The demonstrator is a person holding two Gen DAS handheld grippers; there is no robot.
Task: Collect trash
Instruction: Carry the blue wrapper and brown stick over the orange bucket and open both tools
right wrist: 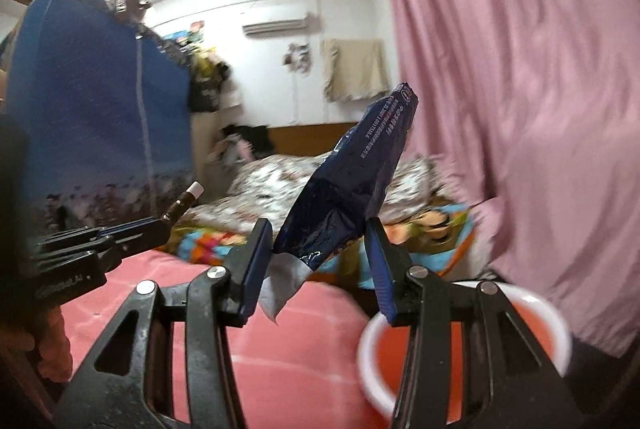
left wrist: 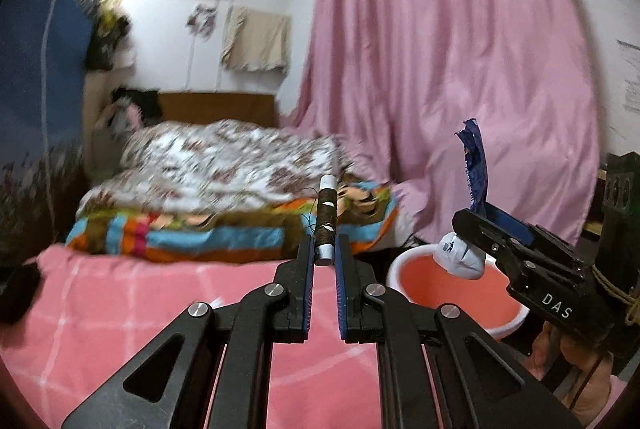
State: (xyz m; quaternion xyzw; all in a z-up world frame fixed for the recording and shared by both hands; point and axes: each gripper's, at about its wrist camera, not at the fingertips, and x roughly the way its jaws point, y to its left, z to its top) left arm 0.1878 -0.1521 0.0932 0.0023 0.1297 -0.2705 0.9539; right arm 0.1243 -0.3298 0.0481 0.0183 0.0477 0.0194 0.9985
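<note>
Hovering near empty bucket [right wrist: 532,313] (both jaws loaded).

Pink curtain [left wrist: 440,69], dk blue wrapper [right wrist: 352,181], brown spool [left wrist: 323,217], floral quilt [left wrist: 224,157].

A bed [left wrist: 120,309] is wearing a pink checked sheet. A floral quilt [left wrist: 224,157] and striped blanket [left wrist: 192,233] are lying bunched on it.
</note>
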